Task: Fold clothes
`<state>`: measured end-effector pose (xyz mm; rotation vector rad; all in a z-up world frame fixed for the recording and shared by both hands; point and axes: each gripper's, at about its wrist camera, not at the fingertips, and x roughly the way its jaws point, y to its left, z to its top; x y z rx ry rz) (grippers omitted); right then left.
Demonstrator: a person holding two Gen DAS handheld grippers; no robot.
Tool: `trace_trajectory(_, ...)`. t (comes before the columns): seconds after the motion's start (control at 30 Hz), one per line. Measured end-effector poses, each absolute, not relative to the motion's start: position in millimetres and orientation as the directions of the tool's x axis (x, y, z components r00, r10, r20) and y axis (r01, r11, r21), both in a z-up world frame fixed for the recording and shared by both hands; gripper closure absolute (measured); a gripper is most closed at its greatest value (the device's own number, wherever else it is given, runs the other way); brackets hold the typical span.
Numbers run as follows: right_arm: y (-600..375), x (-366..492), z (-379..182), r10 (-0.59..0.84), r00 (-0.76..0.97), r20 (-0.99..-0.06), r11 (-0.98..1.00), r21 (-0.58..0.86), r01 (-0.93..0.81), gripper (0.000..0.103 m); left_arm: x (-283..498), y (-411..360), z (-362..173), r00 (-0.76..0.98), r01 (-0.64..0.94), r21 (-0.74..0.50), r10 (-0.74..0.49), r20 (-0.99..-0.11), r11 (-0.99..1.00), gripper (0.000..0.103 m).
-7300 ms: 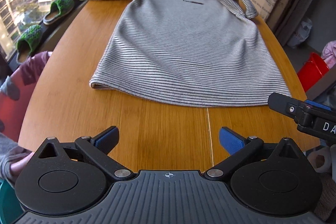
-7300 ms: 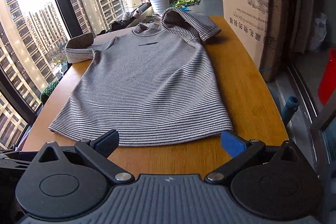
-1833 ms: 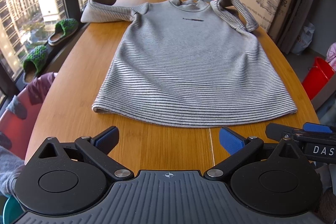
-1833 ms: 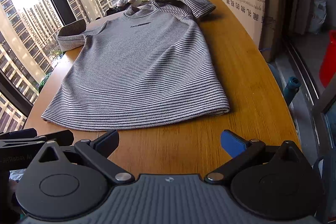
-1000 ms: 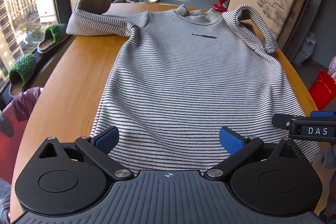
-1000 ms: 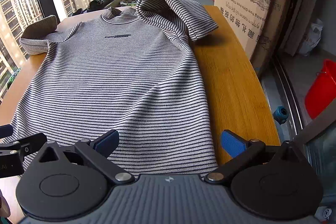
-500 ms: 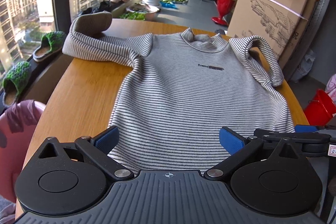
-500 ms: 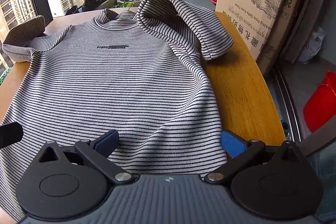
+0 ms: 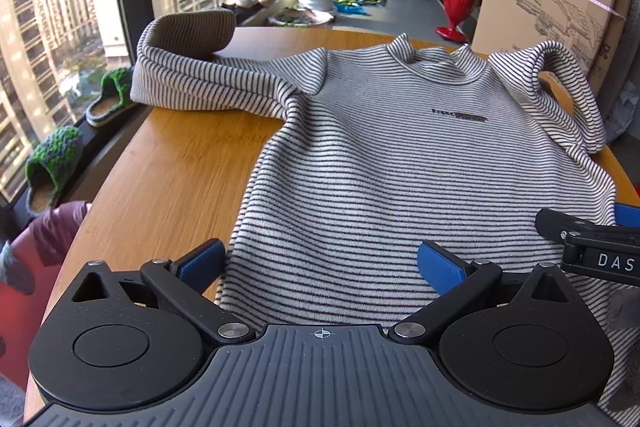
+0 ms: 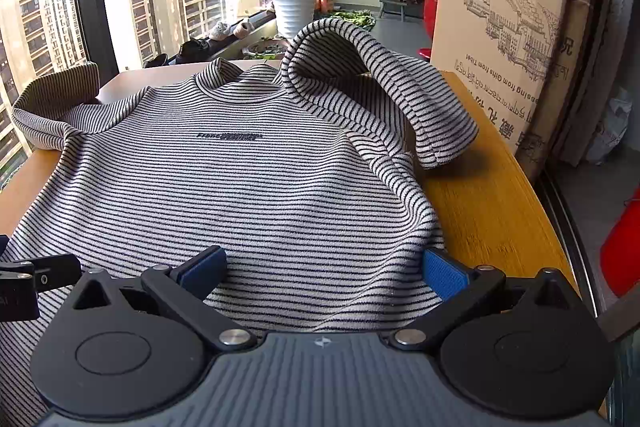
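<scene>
Moved: both grippers are advancing from the bare table edge over the hem.
Striped sweater (image 9: pixel 400 163): lying flat on wooden table (image 9: pixel 168 179), soft, light.
Left gripper (image 9: pixel 320 263): gaping wide.
Right gripper (image 10: pixel 324 263): gaping wide.
Hold: hem corners.

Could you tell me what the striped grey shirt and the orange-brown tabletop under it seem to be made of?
Striped grey shirt: soft, matte, slightly fuzzy knit, probably cotton or a blend; it drapes in rounded folds.
Orange-brown tabletop: wood or bamboo, judging by its fine lengthwise grain, with a smooth satin sheen.
</scene>
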<state>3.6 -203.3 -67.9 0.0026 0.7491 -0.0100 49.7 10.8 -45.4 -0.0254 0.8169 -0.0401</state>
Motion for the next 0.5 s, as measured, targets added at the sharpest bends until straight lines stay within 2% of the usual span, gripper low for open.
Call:
trace_trajectory(0.13,-210,4,-68,-0.004,0.737,-0.675,1.000,0.000,0.006,0.000,48,4,-47,0.710,0.041,-0.036,-0.054,-0.702,0.999,0.000)
trace_trajectory(0.5,-231,-5,-69,-0.032,0.743,-0.669,0.999,0.009,0.051,0.000,52,-19,-47,0.711,0.092,-0.030,-0.086,-0.698,0.995,0.000)
